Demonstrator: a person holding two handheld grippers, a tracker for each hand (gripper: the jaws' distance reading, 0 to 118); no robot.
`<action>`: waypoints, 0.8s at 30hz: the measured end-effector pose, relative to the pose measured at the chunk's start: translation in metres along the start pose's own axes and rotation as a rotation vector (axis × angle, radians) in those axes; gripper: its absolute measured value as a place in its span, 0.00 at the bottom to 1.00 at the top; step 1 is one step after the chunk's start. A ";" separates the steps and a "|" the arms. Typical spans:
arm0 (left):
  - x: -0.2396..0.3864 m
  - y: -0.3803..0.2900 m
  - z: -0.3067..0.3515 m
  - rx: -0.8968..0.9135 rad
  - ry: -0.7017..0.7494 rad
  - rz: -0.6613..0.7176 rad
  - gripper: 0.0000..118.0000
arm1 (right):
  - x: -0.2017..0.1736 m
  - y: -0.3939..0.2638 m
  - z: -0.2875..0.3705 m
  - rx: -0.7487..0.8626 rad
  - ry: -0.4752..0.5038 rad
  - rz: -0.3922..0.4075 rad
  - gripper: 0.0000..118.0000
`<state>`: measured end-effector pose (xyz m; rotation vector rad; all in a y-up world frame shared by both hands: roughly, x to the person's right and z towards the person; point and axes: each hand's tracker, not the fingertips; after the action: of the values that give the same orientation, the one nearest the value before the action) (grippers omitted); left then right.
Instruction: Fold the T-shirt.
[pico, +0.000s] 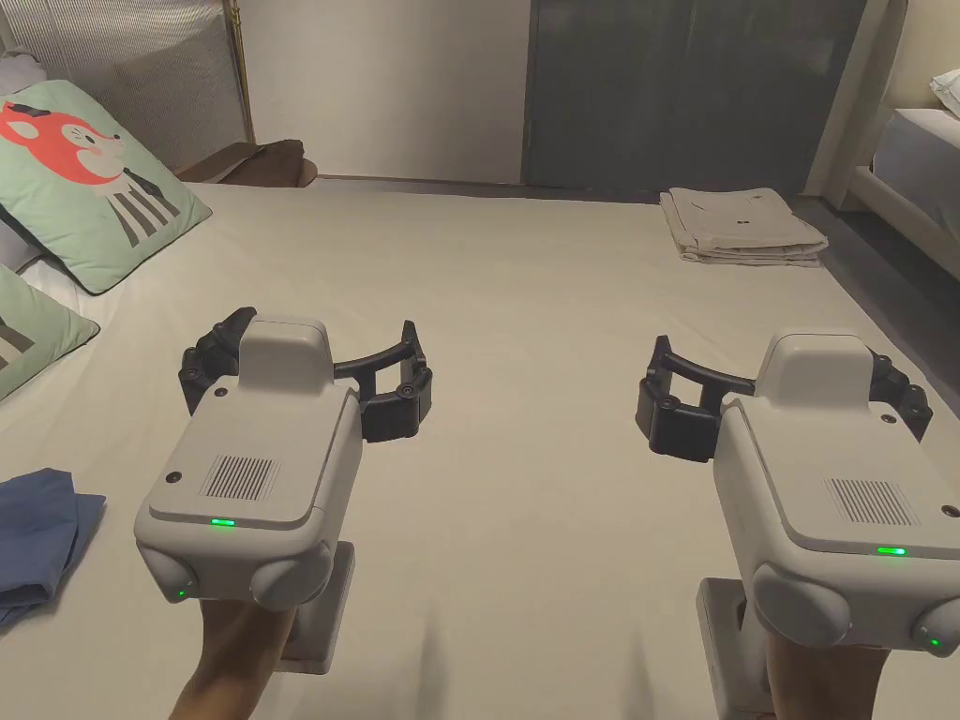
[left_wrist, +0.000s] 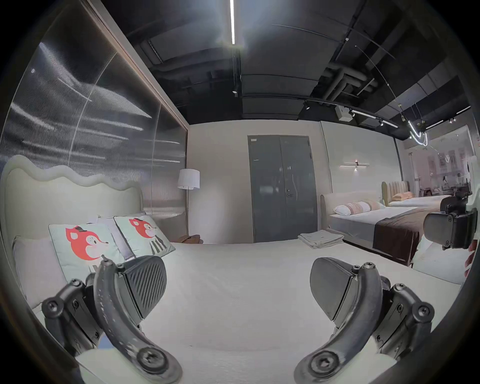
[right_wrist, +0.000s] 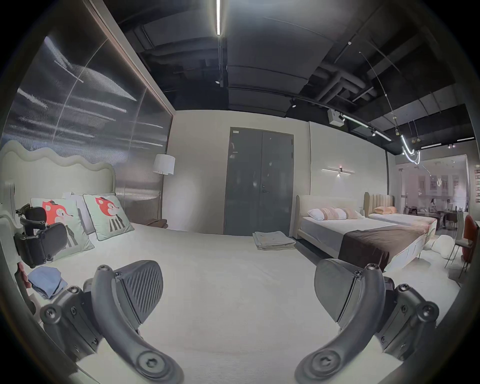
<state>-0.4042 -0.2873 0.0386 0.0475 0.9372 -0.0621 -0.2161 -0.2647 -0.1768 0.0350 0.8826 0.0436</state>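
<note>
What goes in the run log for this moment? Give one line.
left gripper: open, empty | right gripper: open, empty | blue garment: crumpled, bed's left edge | beige stack: folded, far right | fold: not started

The bed (pico: 525, 309) lies bare across its middle, so both grippers have free passage ahead and between them. At the far right edge sits a folded beige stack (pico: 741, 225); pillows (pico: 84, 178) crowd the left side, and a blue cloth (pico: 37, 544) lies at the near left edge
</note>
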 end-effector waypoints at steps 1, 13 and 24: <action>0.000 0.000 0.000 0.001 0.000 -0.001 0.94 | 0.000 0.000 0.000 0.001 0.000 0.000 0.97; -0.005 -0.001 0.001 0.001 0.007 0.005 0.94 | -0.002 0.002 0.002 0.017 0.005 -0.004 0.97; -0.004 -0.001 0.002 0.001 0.004 0.001 0.94 | -0.002 0.003 0.003 0.018 0.005 0.002 0.97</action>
<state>-0.4053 -0.2879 0.0433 0.0489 0.9414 -0.0614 -0.2155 -0.2621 -0.1732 0.0523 0.8884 0.0377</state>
